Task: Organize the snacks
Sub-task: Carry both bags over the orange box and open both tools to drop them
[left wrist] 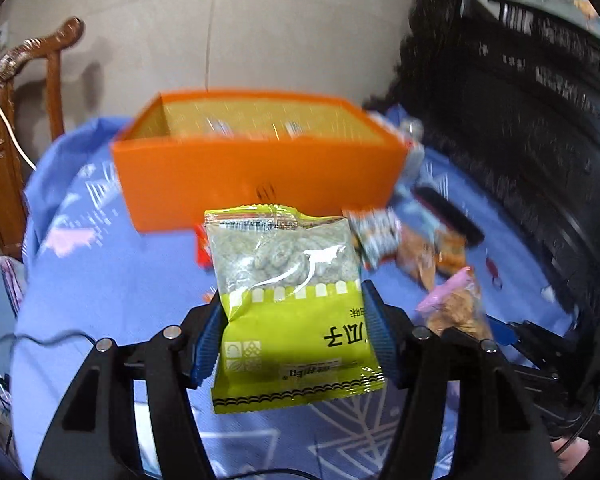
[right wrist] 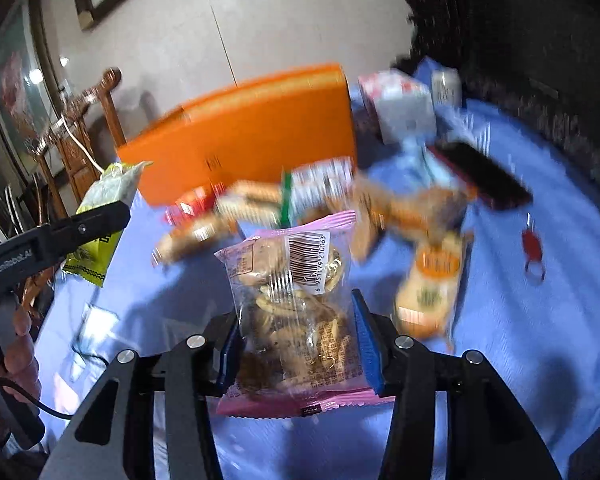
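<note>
My left gripper is shut on a lime-green seed packet and holds it above the blue cloth, in front of the orange box. My right gripper is shut on a pink-edged biscuit packet, held above the cloth. The left gripper with the green packet shows at the left of the right wrist view, near the orange box. A blurred pile of loose snack packets lies in front of the box; it also shows in the left wrist view.
A blue patterned tablecloth covers the table. A white carton, a black phone and a red key fob lie at the right. A wooden chair stands left; dark carved furniture stands right.
</note>
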`<state>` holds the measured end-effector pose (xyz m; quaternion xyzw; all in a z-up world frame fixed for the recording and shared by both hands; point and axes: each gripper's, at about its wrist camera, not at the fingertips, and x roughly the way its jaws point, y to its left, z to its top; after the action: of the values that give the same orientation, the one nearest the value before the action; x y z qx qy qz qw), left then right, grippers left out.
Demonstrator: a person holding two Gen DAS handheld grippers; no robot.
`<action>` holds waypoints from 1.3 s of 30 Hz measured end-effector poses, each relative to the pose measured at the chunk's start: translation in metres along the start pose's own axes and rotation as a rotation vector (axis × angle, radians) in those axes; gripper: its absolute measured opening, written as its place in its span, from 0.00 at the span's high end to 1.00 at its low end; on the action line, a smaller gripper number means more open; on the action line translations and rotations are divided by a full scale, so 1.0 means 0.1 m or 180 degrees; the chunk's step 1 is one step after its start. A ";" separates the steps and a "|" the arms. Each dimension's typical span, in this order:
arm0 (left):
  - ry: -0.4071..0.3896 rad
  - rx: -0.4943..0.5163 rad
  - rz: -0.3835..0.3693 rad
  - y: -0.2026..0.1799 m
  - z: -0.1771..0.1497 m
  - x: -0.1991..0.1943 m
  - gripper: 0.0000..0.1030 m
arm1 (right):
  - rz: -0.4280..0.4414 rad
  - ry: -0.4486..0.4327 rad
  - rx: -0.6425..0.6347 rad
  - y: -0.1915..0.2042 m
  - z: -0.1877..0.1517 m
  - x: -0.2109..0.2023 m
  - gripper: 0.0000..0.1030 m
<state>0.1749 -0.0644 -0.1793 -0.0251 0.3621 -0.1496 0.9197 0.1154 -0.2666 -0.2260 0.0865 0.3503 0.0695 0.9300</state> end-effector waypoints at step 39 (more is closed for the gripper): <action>0.0058 -0.0022 -0.0009 0.34 0.03 0.21 0.04 | -0.0522 0.0044 0.0586 -0.74 0.18 0.04 0.15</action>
<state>0.2003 -0.0382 -0.1964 -0.0274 0.3709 -0.1498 0.9161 0.1358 -0.3401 -0.2307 0.1421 0.3675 -0.0386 0.9183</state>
